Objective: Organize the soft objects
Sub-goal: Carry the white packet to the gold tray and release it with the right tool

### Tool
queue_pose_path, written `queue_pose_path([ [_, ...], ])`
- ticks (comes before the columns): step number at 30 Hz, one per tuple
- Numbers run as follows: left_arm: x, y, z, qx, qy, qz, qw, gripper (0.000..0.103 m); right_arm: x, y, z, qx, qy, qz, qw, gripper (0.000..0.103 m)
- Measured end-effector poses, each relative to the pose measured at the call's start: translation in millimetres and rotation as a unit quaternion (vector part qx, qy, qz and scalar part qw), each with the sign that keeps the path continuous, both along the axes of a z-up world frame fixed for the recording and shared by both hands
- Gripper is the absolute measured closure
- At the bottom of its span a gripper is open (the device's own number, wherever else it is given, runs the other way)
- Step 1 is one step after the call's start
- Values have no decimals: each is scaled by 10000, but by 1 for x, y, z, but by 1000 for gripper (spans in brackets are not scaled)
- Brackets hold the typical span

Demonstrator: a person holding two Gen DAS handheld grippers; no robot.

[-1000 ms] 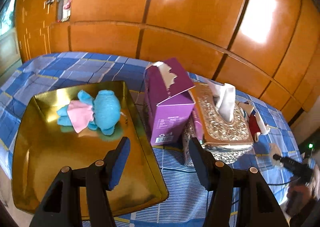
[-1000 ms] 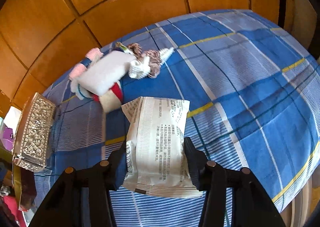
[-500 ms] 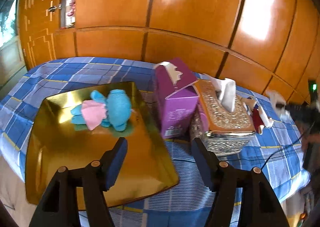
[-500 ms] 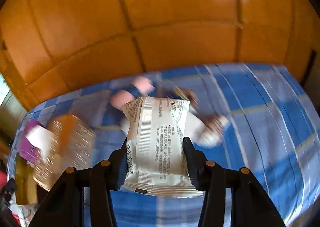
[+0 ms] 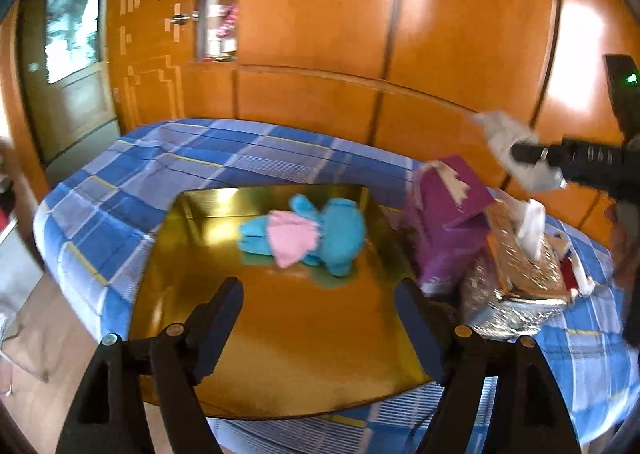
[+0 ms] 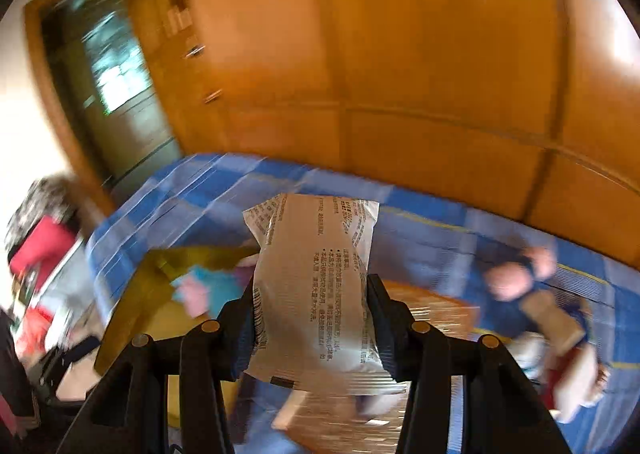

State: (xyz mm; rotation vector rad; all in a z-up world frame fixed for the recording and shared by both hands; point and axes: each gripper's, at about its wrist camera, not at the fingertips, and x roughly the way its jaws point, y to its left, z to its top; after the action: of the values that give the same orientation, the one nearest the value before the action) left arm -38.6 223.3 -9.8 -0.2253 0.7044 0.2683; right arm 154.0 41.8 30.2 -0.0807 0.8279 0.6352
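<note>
Gripping a white crinkled packet (image 6: 316,286) with black print, right tongs (image 6: 314,318) clamped on it, above the bed (image 6: 432,222). Left tongs (image 5: 320,314) empty, just widening, over tray (image 5: 280,354).

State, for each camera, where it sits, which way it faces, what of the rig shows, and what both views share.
Left wrist: on the empty left gripper, looking down at the gold tray; right gripper at the right edge.
Right wrist: on the right gripper, looking past its white packet.
Shared: tray, blue plush toy, packet.
</note>
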Motion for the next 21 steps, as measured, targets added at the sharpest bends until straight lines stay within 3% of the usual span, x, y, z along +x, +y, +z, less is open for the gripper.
queue_pose_path([
  [4,-7,18,2,53,-75,371,9993,22,-26,55,-26,-248,87,671,9974,53],
  [9,-14,41,4,100,-176,794,9966,20,-51,101,-61,-605,187,1133,9915,53],
  [15,-20,70,2,76,-209,1210,9924,20,-68,142,-100,-1176,103,1252,9851,53],
  [21,-24,86,0,93,-222,1419,9896,20,-69,149,-121,-1435,102,943,9851,46],
])
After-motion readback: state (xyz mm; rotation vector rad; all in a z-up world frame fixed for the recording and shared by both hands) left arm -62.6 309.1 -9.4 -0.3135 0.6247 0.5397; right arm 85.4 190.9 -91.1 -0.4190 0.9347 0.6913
